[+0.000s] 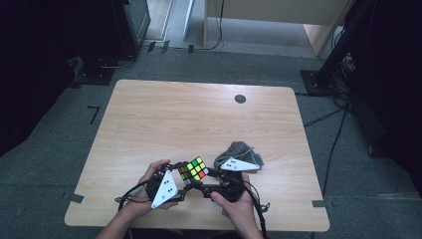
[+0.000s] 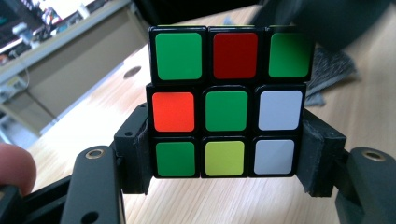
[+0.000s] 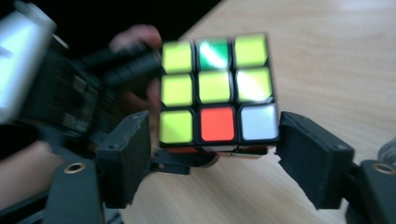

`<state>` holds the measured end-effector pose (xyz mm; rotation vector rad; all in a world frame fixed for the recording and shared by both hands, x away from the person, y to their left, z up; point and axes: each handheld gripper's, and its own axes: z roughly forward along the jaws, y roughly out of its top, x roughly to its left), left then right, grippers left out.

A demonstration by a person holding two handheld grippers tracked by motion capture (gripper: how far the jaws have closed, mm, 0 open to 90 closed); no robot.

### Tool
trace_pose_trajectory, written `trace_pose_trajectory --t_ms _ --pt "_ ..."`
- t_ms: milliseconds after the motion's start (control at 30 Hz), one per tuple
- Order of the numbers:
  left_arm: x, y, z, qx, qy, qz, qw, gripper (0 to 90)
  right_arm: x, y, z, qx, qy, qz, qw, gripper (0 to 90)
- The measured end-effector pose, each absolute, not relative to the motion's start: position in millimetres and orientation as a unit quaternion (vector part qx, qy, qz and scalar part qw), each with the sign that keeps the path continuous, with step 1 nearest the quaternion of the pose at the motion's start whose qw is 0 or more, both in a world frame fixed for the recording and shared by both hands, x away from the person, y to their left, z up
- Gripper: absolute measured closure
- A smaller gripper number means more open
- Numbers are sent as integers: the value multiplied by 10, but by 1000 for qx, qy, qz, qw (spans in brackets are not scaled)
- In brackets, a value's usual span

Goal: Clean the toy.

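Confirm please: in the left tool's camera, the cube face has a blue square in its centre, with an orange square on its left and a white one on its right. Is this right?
Not quite. In the left gripper view the centre square of the cube face is green, not blue. The orange square on its left and the white one on its right are as you say.

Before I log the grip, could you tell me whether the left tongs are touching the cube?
Touching: in the left gripper view, both pads of the left tongs press flat against the sides of the cube's lower rows, with no gap.
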<state>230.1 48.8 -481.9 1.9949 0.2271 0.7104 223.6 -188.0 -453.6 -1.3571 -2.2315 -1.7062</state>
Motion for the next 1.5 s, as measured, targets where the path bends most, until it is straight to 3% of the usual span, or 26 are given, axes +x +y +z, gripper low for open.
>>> trace_pose_trajectory --t_ms 67,167,300,400,567,733,900,1000,1200,1333,1500 --pt "2337 524 -4823 822 105 280 484 342 2262 -2019 -4473 -431 -698 -572 15 251" --pt "2405 577 -4798 821 132 258 491 342 2301 -2282 -4410 -452 -670 -588 -28 245" --pt "2478 636 -4768 817 164 223 505 341 2421 -2489 -4655 -504 -682 -508 -152 269" --pt "2516 668 -4749 810 188 212 513 341 2527 -2572 -4916 -550 -661 -491 -142 269" --pt "2539 721 -4734 803 207 199 522 341 2629 -2438 -5137 -558 -697 -418 -166 276" --pt "2546 748 -4727 801 216 194 524 340 2592 -2370 -5174 -528 -729 -375 -224 442" --pt "2548 748 -4722 803 215 196 520 340 2536 -2395 -5176 -532 -729 -370 -222 576" --pt "2554 753 -4717 804 217 198 518 340 2474 -2428 -5013 -530 -746 -363 -176 491" --pt "2566 748 -4726 803 222 188 520 340 2467 -2442 -4840 -511 -724 -422 -192 244" --pt "2543 731 -4716 805 216 190 519 340 2576 -2362 -5093 -514 -753 -372 -173 192" --pt "2538 764 -4710 800 219 194 524 340 2581 -2295 -5210 -495 -769 -349 -204 191"
